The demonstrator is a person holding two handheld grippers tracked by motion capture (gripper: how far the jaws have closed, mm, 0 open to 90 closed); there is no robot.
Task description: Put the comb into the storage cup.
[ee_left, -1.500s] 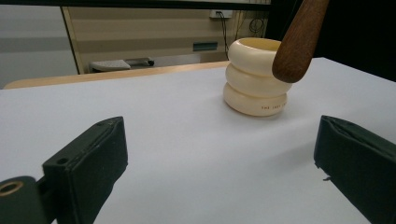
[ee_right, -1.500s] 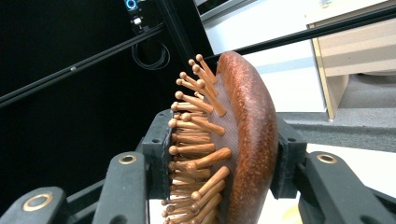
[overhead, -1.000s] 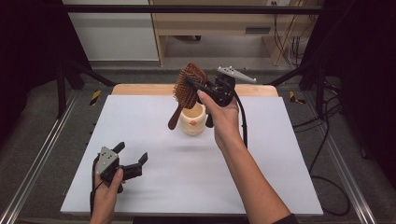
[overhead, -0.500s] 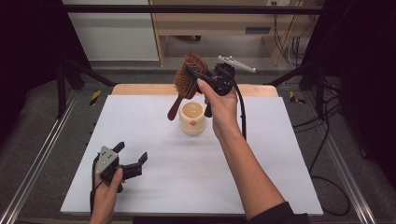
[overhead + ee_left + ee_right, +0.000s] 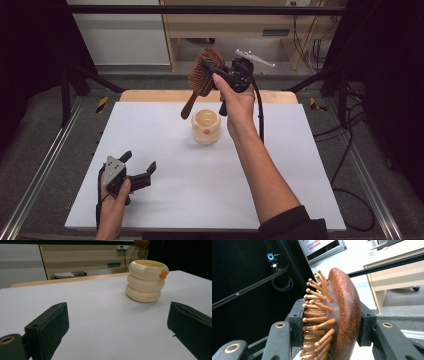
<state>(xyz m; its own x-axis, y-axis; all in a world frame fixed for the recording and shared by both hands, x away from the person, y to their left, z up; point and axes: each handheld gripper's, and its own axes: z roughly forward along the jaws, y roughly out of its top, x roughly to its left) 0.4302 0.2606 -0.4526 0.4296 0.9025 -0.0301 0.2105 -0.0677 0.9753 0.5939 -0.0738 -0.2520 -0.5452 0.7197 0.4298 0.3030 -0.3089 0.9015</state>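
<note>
A brown wooden hairbrush (image 5: 202,77) hangs in the air above and behind a cream ringed cup (image 5: 206,126), its handle pointing down toward the cup's left. My right gripper (image 5: 209,67) is shut on the brush head; in the right gripper view the pads clamp the bristle side and the rounded back of the hairbrush (image 5: 344,315). My left gripper (image 5: 137,167) rests near the front left of the white table (image 5: 280,165), open with nothing between its jaws. In the left gripper view the cup (image 5: 147,281) stands ahead to the right, with a small orange mark on its rim.
A wooden strip (image 5: 150,96) runs along the table's far edge. Metal rails (image 5: 45,170) flank the table on both sides. A black cable (image 5: 260,117) trails from the right gripper down along the forearm. A pale cabinet (image 5: 220,30) stands behind the table.
My right gripper has lifted the hairbrush up and away from the cup, so its handle now hangs clear of the rim. The left gripper has stayed put.
</note>
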